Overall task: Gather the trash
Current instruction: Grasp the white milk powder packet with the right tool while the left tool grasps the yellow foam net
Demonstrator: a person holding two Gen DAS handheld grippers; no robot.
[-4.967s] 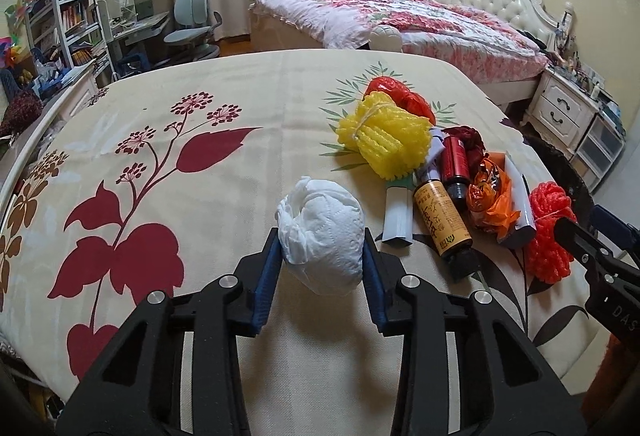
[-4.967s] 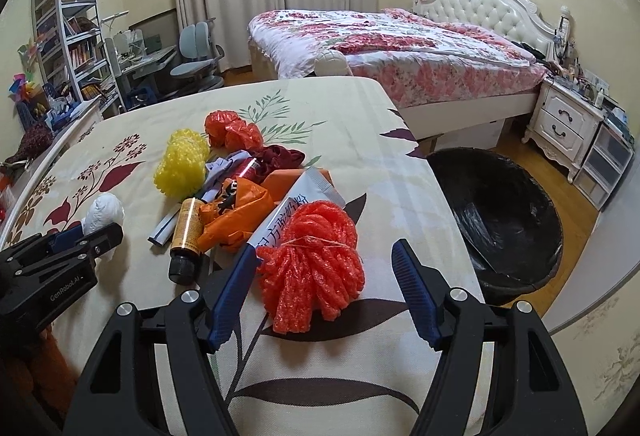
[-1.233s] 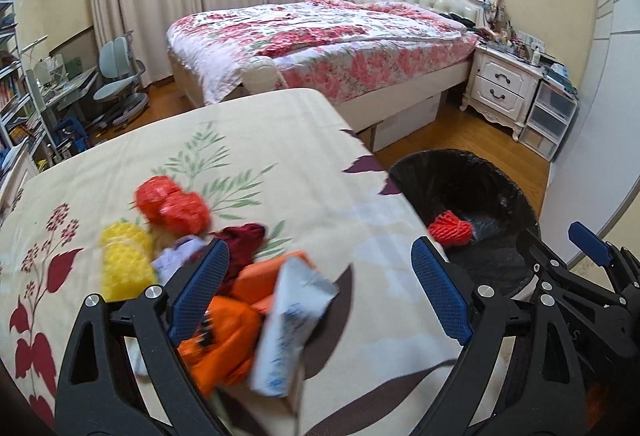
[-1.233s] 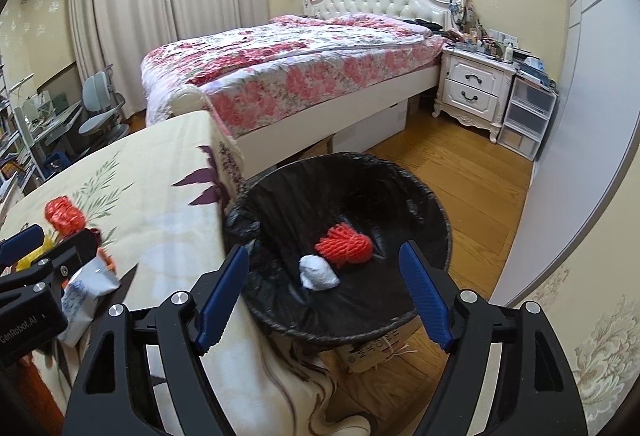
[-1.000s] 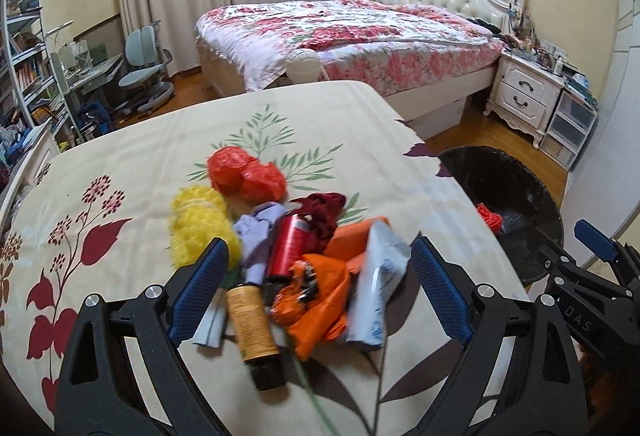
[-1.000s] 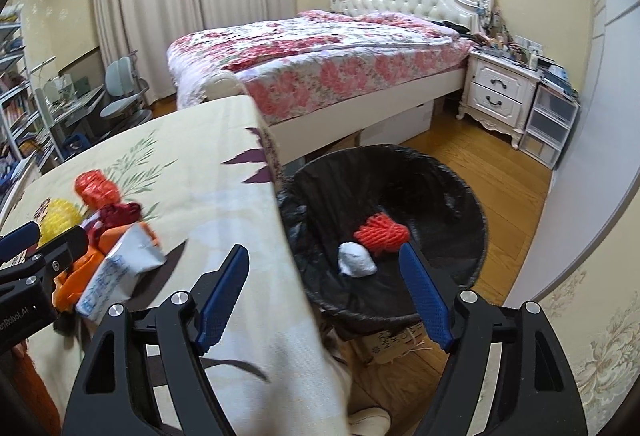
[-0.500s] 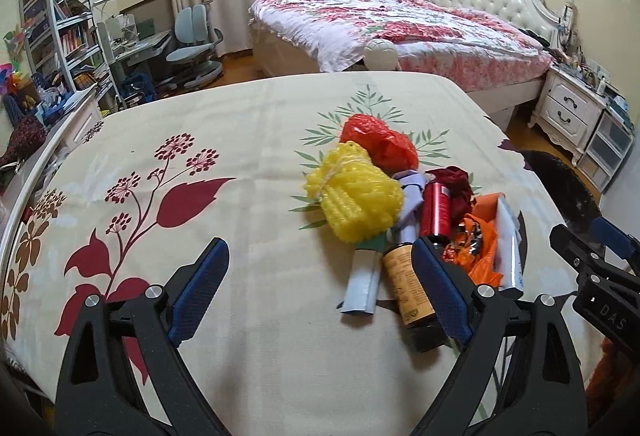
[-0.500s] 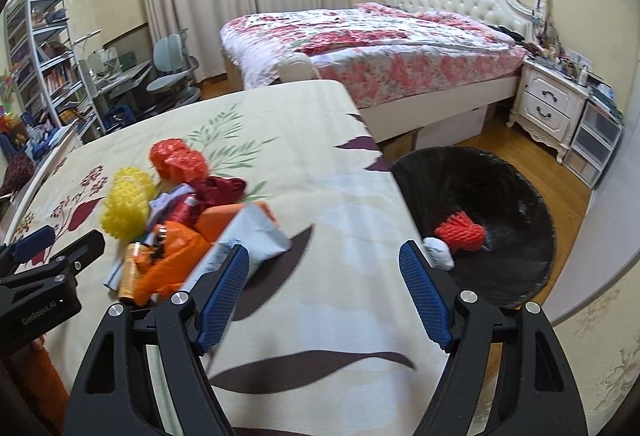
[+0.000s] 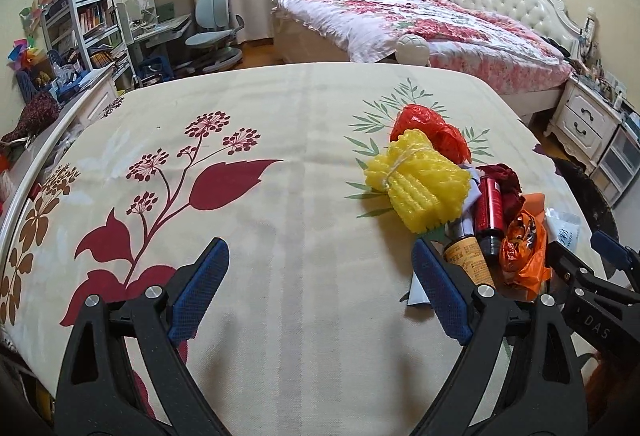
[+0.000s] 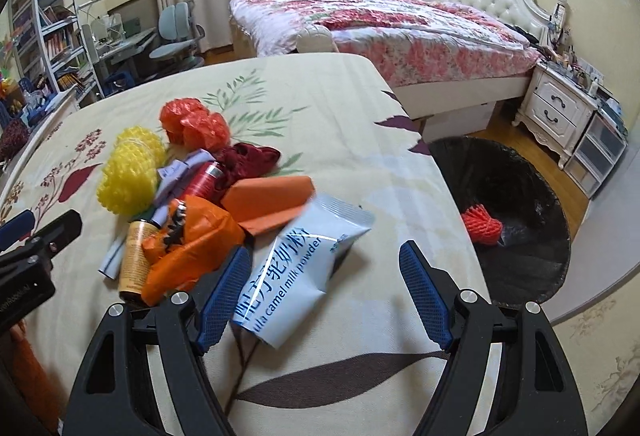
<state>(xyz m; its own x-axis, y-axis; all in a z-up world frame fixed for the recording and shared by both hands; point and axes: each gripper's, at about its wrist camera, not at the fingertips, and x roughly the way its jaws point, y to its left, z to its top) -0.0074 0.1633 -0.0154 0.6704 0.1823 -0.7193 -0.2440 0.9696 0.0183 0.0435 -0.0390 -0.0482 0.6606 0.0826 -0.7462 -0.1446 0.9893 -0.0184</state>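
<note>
A pile of trash lies on the flowered table cloth [image 9: 280, 164]: a yellow foam net [image 9: 418, 184], a red plastic bag [image 9: 428, 130], a red can [image 9: 490, 210], a brown bottle [image 9: 468, 262], an orange wrapper [image 10: 192, 242] and a white milk powder pouch [image 10: 296, 268]. My left gripper [image 9: 320, 290] is open and empty over bare cloth, left of the pile. My right gripper [image 10: 324, 290] is open, with the pouch between its fingers, not touching. The black-lined bin [image 10: 516, 212] on the floor holds a red foam net [image 10: 482, 226].
A bed [image 9: 420, 24] stands behind the table. A white nightstand [image 10: 560, 112] is at the right. A desk, chair [image 9: 212, 32] and bookshelf [image 9: 76, 8] stand at the back left. The table's right edge drops to the bin.
Both grippers swung back from the bin to the table. The white wad and red foam net that they held five seconds ago now lie in the bin. Both grippers stay open.
</note>
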